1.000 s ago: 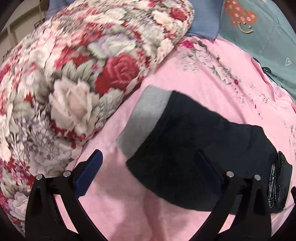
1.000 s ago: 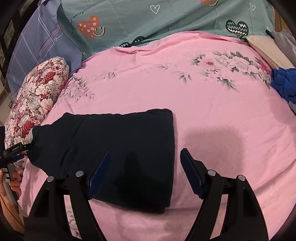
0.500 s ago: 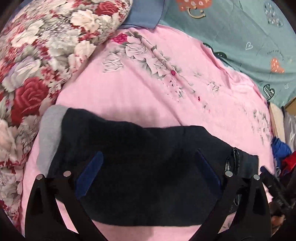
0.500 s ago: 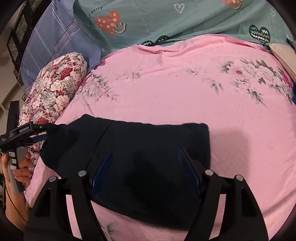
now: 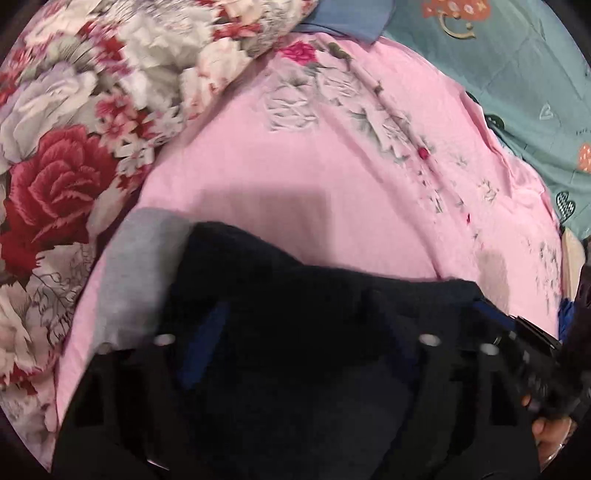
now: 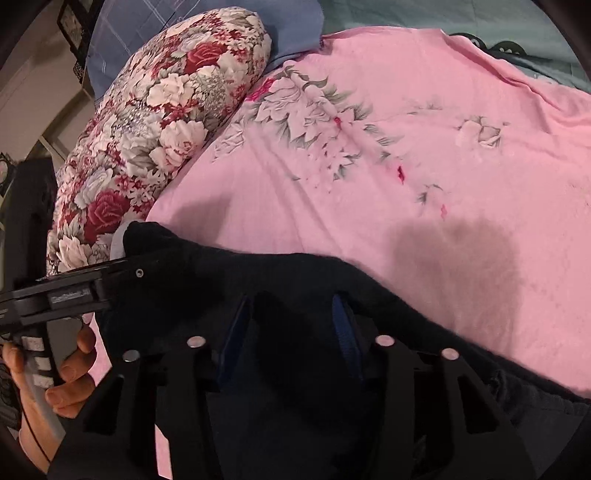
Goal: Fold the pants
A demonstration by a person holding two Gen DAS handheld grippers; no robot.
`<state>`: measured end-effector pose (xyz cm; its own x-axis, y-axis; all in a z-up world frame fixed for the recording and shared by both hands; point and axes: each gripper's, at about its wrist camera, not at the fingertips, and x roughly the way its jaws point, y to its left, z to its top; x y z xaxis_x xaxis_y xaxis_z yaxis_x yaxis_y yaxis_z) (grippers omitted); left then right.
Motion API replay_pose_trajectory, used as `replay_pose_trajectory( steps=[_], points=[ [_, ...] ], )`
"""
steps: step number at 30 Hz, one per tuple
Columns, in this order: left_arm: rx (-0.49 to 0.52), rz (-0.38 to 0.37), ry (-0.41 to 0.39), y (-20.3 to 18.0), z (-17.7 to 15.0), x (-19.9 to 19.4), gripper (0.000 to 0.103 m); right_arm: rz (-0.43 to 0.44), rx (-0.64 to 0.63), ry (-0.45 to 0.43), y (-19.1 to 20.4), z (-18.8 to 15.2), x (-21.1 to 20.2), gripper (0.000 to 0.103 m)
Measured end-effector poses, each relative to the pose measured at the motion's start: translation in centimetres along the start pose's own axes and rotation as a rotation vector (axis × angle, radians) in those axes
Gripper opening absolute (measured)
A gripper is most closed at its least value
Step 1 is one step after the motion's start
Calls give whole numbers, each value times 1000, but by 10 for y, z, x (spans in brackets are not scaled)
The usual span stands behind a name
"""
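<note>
Dark navy pants (image 5: pixel 303 295) with a grey cuff (image 5: pixel 133 273) lie folded on the pink floral bedsheet (image 5: pixel 332 173). My left gripper (image 5: pixel 295 332) is low over the pants near the cuff end, its jaws partly closed with dark cloth between them; the view is blurred. My right gripper (image 6: pixel 291 332) is over the other part of the pants (image 6: pixel 288 288), its jaws narrowed around a raised fold of cloth. The left gripper also shows in the right wrist view (image 6: pixel 110 280), against the pants' edge, and the right gripper shows in the left wrist view (image 5: pixel 517 332).
A red and white floral pillow (image 5: pixel 92 122) lies along the left side, close to the cuff; it also shows in the right wrist view (image 6: pixel 155 122). A teal patterned sheet (image 5: pixel 517 74) and a blue pillow (image 6: pixel 288 22) lie at the back.
Both grippers have dropped onto the pants and their jaws have narrowed from wide open. The right gripper has swung left toward the pillow end.
</note>
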<state>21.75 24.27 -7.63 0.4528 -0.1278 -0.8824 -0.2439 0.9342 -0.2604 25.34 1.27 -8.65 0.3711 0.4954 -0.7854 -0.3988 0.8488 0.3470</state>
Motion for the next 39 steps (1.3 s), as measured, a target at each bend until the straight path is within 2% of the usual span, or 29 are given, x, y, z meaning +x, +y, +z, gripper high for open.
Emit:
replay_pose_trajectory(
  steps=[1,2,4,5,7,8,9,12,14,15,16,17,18,19,20,22,23,24,26,27,29,30,31,32,33,35,36,38,39],
  points=[
    [-19,-22,9,7,1,-4,60,-24,27,-3,-10,0,-5,14],
    [-39,-40,12,12,2,-7,58,-59,55,-11,-21,-1,-11,13],
    [-57,-50,11,13,-1,-21,57,-39,70,-15,-33,-6,-18,13],
    [-39,6,-22,10,-3,-35,73,-52,57,-11,-31,-7,-20,13],
    [-30,130,-146,4,-7,-58,101,-107,49,-28,-21,-7,-28,22],
    [-30,145,-206,2,-9,-68,101,-107,51,-45,-15,-7,-33,24],
    [-16,106,-216,-2,-9,-71,101,-79,33,-65,-5,-8,-36,25],
    [-13,-37,-114,-12,-2,-46,101,-22,-30,-76,19,-10,-28,42],
    [-13,-16,-63,-15,1,-22,101,17,-4,-61,22,-7,-14,43],
    [-1,58,-54,-12,2,-10,101,46,23,-52,18,-4,-7,43],
    [16,94,-46,-8,2,-1,100,23,38,-43,13,-2,-1,39],
    [16,87,-37,-1,2,2,99,-16,31,-27,9,0,3,32],
    [18,61,-42,3,2,0,99,-47,24,-12,8,2,5,10],
    [18,53,-44,6,2,-4,94,-94,22,0,3,3,3,0],
    [6,51,-43,9,2,-12,85,-111,21,0,2,4,0,0],
    [-39,41,-46,17,1,-29,87,-177,15,-12,0,0,-10,9],
    [-54,83,-83,17,-3,-43,91,-197,11,-13,0,-2,-15,12],
    [-41,130,-114,13,-4,-48,101,-184,9,-18,1,-6,-22,18],
    [-1,241,-146,5,-9,-53,101,-106,-19,-47,12,-12,-33,23],
    [22,312,-137,4,-13,-48,101,-65,-45,-46,21,-16,-34,30],
    [54,561,-71,14,-17,-21,101,26,-102,43,35,-27,-21,35],
    [56,558,-59,17,-19,-14,101,2,-127,102,36,-32,-11,35],
    [41,512,-54,23,-25,-15,101,-45,-147,127,31,-37,-3,31],
    [25,488,-57,25,-30,-20,101,-88,-141,95,24,-38,-7,31],
    [28,469,-71,24,-38,-31,101,-108,-115,83,18,-38,-13,28],
    [50,398,-100,17,-54,-51,101,-129,-54,76,17,-43,-30,31],
    [43,364,-105,14,-60,-57,101,-90,-68,63,25,-49,-39,33],
    [56,308,-97,8,-74,-59,101,68,-144,62,49,-70,-52,39],
    [91,327,-74,4,-79,-50,101,114,-186,90,59,-83,-52,44]
  ],
)
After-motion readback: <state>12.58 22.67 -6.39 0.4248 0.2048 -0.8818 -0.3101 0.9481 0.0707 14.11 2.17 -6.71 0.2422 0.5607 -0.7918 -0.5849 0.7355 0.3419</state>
